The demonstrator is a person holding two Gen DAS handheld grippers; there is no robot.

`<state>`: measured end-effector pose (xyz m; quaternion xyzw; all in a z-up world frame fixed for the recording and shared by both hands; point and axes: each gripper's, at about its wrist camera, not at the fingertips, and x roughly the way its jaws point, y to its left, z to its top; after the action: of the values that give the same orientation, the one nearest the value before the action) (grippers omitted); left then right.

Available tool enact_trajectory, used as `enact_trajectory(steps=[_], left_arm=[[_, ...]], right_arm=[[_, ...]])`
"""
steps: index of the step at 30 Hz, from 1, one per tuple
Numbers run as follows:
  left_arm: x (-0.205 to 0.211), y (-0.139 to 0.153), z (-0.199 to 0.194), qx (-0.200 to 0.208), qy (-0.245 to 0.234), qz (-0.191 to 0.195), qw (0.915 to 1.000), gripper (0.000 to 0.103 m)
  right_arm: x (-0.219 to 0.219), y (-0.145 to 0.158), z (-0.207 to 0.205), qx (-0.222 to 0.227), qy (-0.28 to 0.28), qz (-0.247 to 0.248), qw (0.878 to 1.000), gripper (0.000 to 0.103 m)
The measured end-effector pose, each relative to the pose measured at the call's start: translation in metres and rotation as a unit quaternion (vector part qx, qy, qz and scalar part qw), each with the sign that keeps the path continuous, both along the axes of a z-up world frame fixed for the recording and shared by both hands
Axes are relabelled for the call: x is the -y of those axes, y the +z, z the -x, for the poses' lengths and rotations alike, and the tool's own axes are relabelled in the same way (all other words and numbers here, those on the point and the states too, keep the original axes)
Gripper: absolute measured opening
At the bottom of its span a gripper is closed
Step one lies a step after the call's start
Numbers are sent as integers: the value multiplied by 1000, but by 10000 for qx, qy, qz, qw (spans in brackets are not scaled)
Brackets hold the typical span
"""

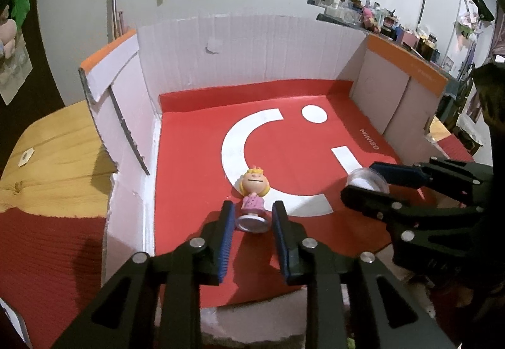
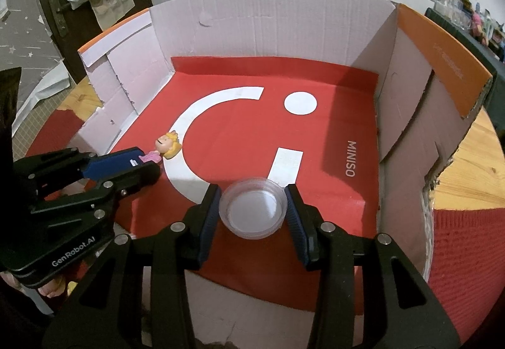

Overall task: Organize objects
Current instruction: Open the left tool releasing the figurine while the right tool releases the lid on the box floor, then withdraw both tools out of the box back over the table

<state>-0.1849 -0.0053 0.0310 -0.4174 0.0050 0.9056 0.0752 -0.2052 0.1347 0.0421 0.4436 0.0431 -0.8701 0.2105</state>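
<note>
A small figurine with yellow hair and a pink dress on a clear round base lies on the red floor of an open cardboard box. My left gripper is open, its fingers on either side of the figurine's base without squeezing it. In the right wrist view the figurine shows beside the left gripper. A clear round plastic dome sits between the blue pads of my right gripper, which is shut on it; they also show in the left wrist view: the dome and the gripper.
The box has white walls with orange rims and a red MINISO sheet as floor. It stands on a wooden table with a red mat. A cluttered shelf stands at the far right.
</note>
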Motion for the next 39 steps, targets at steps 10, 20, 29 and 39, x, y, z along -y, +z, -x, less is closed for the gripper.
enact_trajectory(steps=[10, 20, 29, 39], left_arm=[[1, 10, -10, -135, 29, 25, 9999, 41], [4, 22, -30, -310, 90, 37, 9995, 55], [4, 27, -48, -468, 131, 73, 9988, 68], [4, 35, -67, -685, 192, 165, 9973, 83]], right_arm=[[-4, 10, -11, -115, -20, 116, 9999, 50], [-10, 27, -37, -388, -30, 262, 9989, 64], [-17, 41, -62, -623, -37, 352, 9974, 71], [-19, 48, -80, -748, -43, 434, 9962, 82]])
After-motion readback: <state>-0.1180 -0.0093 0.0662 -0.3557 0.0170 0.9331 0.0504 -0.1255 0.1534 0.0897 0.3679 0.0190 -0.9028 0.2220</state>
